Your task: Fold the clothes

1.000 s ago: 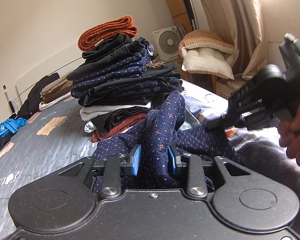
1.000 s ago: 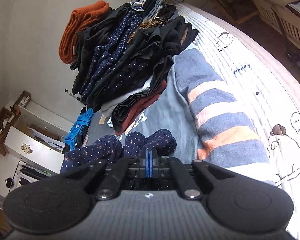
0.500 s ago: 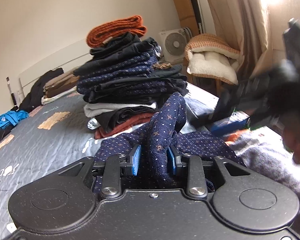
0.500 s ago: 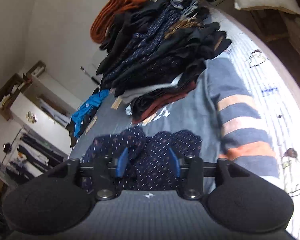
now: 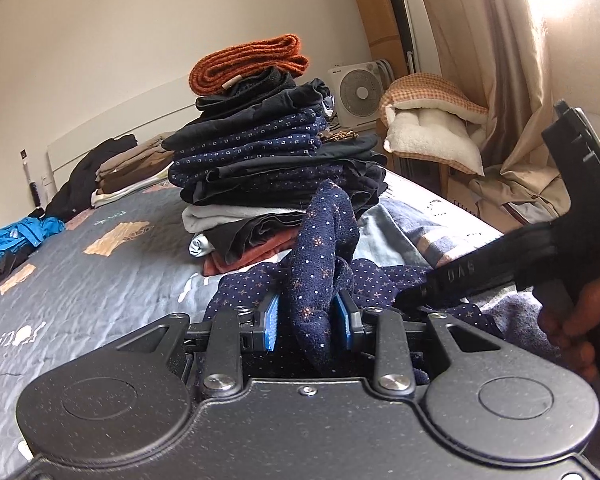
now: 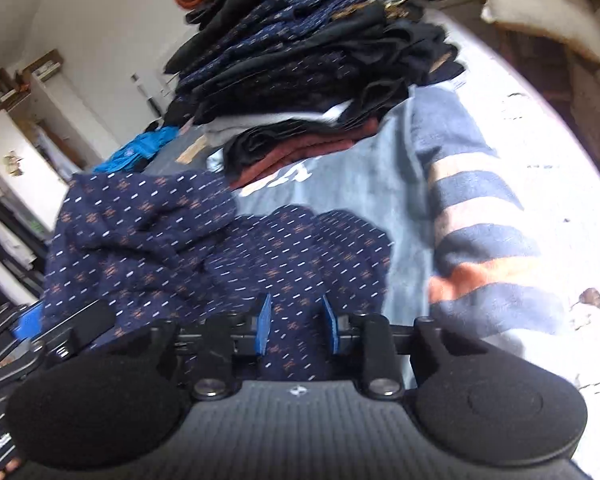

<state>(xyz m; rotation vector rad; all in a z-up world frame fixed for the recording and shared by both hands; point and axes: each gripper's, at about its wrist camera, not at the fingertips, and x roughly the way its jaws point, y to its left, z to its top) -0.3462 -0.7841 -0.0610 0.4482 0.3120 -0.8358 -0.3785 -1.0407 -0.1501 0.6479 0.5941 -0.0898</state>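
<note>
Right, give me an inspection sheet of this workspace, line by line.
Surface: bed with a wrinkled grey patterned quilt.
Job's things: navy patterned garment, crumpled, in front of a tall stack of folded clothes topped by an orange knit.
Clutter: striped sweater spread partly under the stack; blue garment and a dark-and-beige pile farther off.
Grippers: left gripper shut on a bunched fold of the navy garment; right gripper jaws have just been closing, navy cloth between them, grip unclear.
Cables: nothing seen.
Surroundings: box fan, checked cushion, curtain.
</note>
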